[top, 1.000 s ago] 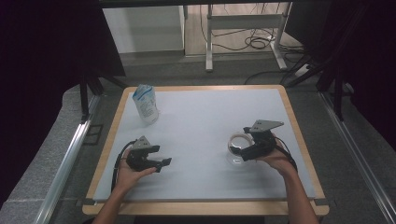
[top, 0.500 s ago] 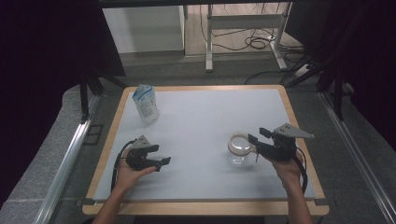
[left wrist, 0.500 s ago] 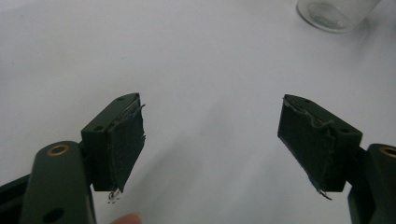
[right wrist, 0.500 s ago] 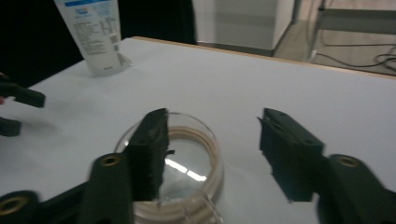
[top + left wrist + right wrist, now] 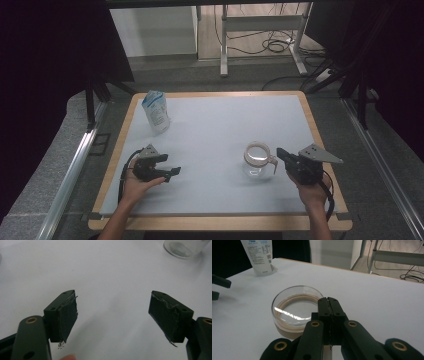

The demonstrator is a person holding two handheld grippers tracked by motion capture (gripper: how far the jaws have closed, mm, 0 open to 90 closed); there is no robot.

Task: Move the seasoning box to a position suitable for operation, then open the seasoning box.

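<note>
white tabletop [image 5: 215, 125], dim room | glass jar [image 5: 258, 159] stands right of centre | right gripper [image 5: 329, 301] has pulled back beside it, jaws just closed empty: jar released | left gripper [image 5: 113, 308] open, idle

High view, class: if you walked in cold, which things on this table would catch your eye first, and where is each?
The glass jar stands right of the table's middle. The right gripper sits beside it, fingers just closed together with nothing seen between them. A white and blue pouch stands upright near the far left corner, and the left gripper rests open at the near left.
</note>
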